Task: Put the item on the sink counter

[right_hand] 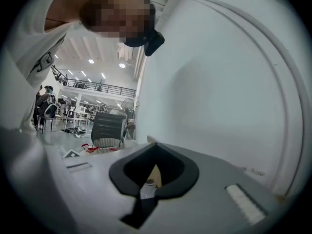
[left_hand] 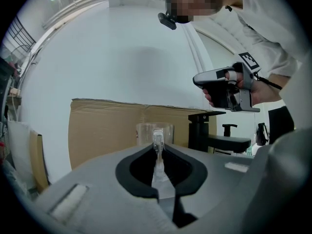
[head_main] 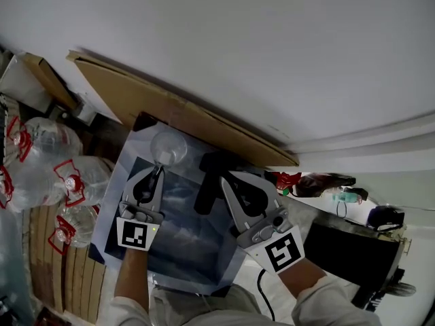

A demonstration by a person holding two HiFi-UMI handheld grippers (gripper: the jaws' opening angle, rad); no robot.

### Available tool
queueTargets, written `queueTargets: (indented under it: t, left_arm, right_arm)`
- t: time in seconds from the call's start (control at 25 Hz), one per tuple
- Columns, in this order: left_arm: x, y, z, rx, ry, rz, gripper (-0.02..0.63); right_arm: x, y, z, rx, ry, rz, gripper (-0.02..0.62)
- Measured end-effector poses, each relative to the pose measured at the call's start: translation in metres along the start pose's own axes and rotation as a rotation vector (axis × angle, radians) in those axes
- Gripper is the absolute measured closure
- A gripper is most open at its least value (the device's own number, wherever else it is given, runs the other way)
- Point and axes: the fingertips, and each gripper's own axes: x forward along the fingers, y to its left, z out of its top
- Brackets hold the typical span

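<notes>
Where the glass (head_main: 168, 147) is: pinched in the left gripper, off the counter, above the far left corner of the sink (head_main: 190, 244).
Left gripper (head_main: 160, 170): its 2 jaws are clamped on the clear glass's rim.
Right gripper (head_main: 226, 177): jaws together with nothing between them, just right of the black faucet (head_main: 206, 189).
Cardboard sheet (head_main: 170, 107): leans on the white wall behind the sink.
Water bottles (head_main: 41, 161): clustered left of the sink.

Cardboard (head_main: 183, 111) and black faucet (head_main: 211, 176) crowd the sink (head_main: 187, 240).
</notes>
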Motion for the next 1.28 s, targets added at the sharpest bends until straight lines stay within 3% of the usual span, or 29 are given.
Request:
queueTargets:
  t: [0.96, 1.28]
  left_arm:
    - [0.024, 0.004, -0.033, 0.003, 0.011, -0.003, 0.586]
    - [0.027, 0.002, -0.044, 0.016, 0.051, -0.011, 0.583]
  right_arm:
    - [0.000, -0.015, -0.013, -0.001, 0.002, -0.017, 0.591]
    - [-0.003, -0.016, -0.011, 0.002, -0.002, -0.016, 0.591]
